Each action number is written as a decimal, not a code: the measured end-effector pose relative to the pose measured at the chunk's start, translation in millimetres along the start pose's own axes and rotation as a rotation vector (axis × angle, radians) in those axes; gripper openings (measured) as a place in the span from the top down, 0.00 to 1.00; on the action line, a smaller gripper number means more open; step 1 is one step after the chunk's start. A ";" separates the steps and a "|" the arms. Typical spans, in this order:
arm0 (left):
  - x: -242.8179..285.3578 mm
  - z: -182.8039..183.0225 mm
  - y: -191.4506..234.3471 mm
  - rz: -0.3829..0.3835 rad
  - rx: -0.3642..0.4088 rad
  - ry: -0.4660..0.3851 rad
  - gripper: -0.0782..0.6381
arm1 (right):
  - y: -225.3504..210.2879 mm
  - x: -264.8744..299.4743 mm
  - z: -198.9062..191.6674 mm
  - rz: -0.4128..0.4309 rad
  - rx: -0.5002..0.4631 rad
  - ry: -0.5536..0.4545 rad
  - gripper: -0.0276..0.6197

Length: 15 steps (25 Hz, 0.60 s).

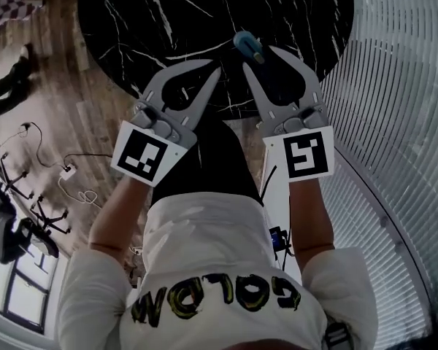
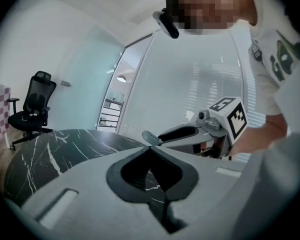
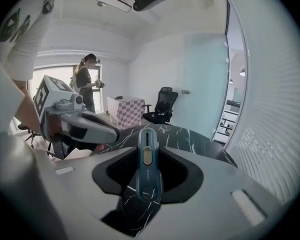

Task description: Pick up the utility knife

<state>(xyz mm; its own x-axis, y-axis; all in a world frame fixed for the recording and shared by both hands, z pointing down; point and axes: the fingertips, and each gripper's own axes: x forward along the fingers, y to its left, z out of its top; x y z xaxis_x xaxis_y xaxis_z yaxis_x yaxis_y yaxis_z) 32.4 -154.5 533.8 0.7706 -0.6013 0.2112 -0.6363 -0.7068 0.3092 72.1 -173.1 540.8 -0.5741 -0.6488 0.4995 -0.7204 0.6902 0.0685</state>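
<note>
Right gripper view shows the blue utility knife (image 3: 147,169) clamped between the jaws of the right gripper (image 1: 261,57), held up above the black marble table (image 3: 190,136). The left gripper (image 2: 150,146) beside it has its jaws closed together, holding nothing.

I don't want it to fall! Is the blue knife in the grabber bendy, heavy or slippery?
Probably stiff: the utility knife pokes straight out of the right gripper without drooping. Likely light, since it is slim and looks plastic. Maybe a little slippery: its blue casing looks smooth, and only the two jaws pinch its sides.
</note>
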 end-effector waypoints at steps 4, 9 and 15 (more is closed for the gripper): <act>-8.6 38.2 -9.9 0.012 0.023 -0.035 0.89 | -6.3 -25.8 46.1 -0.038 0.023 -0.095 0.75; -24.9 81.8 -31.2 0.014 0.054 -0.080 0.89 | -6.5 -64.9 97.3 -0.074 0.027 -0.184 0.75; -41.0 121.9 -61.2 0.004 0.070 -0.122 0.89 | 0.8 -110.6 144.3 -0.093 0.030 -0.272 0.75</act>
<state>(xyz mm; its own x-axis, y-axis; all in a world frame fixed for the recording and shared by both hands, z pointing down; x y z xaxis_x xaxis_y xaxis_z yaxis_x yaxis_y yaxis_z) 35.2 -132.1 393.2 0.7607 -0.6419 0.0968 -0.6435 -0.7262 0.2419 78.8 -147.0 361.0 -0.5856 -0.7736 0.2422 -0.7837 0.6167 0.0750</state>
